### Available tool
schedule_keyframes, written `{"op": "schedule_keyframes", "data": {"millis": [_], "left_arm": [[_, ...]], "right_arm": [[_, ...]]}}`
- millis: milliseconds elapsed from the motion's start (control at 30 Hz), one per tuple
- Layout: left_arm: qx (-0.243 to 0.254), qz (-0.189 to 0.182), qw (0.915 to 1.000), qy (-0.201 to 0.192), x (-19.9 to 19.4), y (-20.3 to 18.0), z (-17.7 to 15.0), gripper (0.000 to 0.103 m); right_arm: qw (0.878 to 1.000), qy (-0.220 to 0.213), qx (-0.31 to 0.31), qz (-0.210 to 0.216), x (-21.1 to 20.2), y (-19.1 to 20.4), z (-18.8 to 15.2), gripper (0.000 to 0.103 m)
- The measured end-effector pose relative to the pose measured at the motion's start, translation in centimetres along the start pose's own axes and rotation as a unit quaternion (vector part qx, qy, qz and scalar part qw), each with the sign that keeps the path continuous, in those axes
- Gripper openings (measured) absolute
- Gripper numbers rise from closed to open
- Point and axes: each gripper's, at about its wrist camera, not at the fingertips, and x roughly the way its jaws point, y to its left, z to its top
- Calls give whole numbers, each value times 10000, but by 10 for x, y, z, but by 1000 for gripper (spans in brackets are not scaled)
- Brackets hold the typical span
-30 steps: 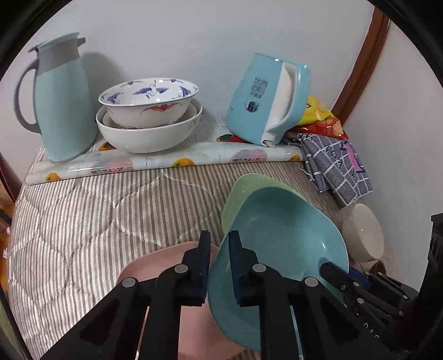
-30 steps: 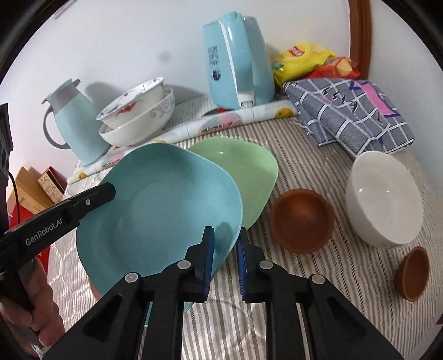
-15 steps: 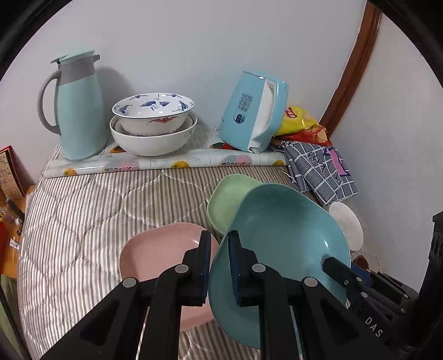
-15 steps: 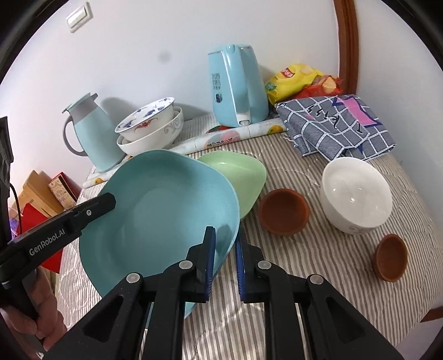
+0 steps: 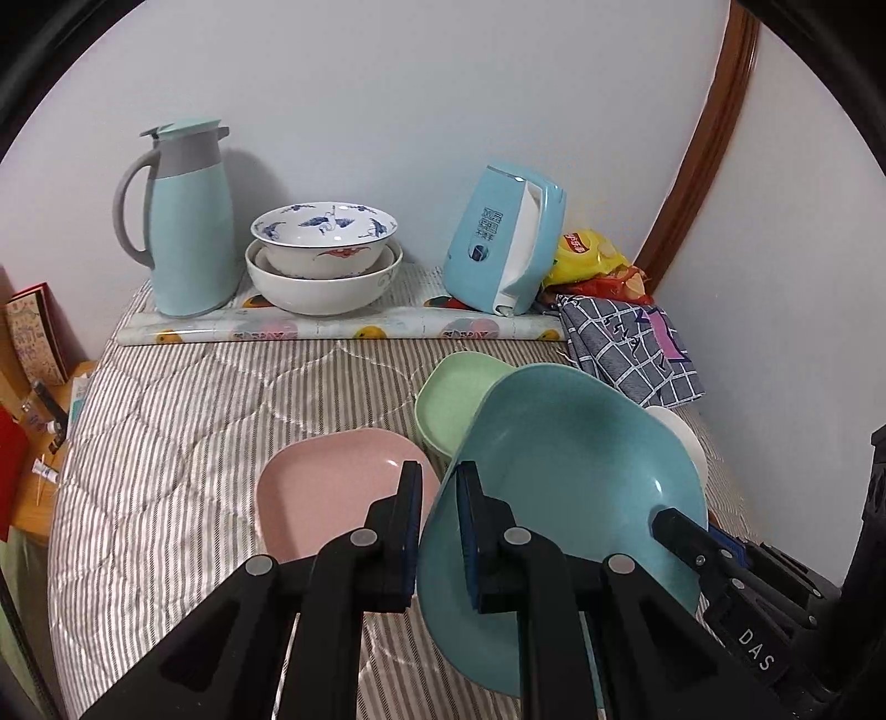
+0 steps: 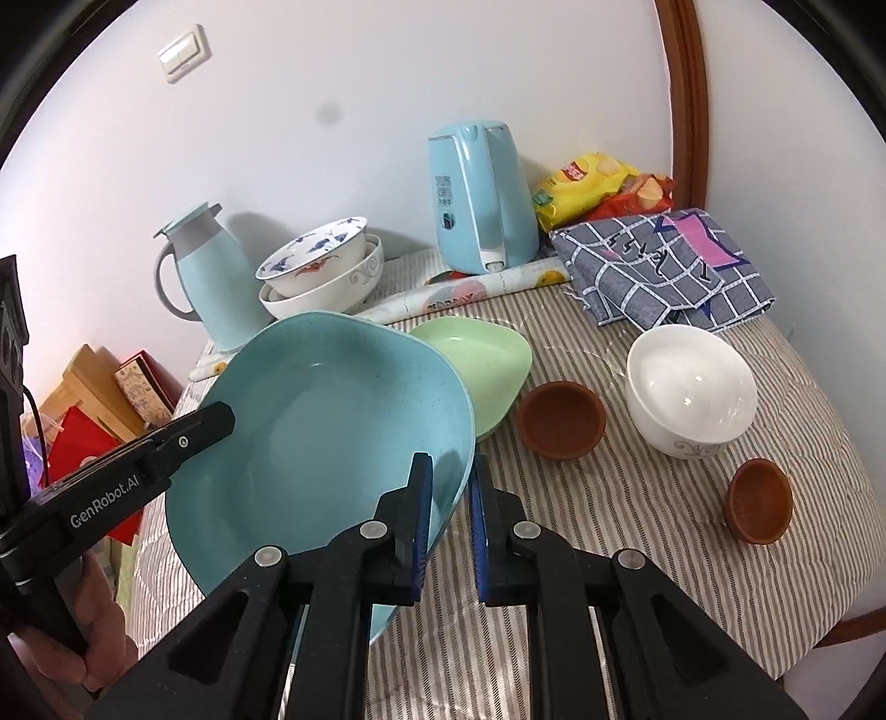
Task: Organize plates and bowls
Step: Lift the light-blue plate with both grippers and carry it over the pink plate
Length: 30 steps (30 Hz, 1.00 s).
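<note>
This is a room in a home. A table with a striped quilted cover stands in a corner against a plain white wall with a light switch. On it are a thermos jug, an electric kettle, stacked porcelain bowls, snack bags and a folded checked cloth.

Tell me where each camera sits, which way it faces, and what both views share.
Left wrist: on the left gripper, facing the back wall; its fingers clamp the tilted teal plastic plate beside the pink plate; the right gripper enters at right.
Right wrist: on the right gripper, clamping the teal plate's opposite rim; the left gripper and holding hand show.
Shared: teal plate, pale green plate, light blue electric kettle.
</note>
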Motion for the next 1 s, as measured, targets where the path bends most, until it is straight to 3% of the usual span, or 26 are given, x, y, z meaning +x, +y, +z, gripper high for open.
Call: {"op": "schedule_keyframes", "data": {"millis": [500,1000], "left_arm": [[-126,139,9998,-29,-13,14,-10,13],[-356,208,9988,273,16,37,-23,13]], "right_arm": [[9999,47,-104,126,-1,15,-11,13],[9989,414,-182,100,33,22,-20,12]]}}
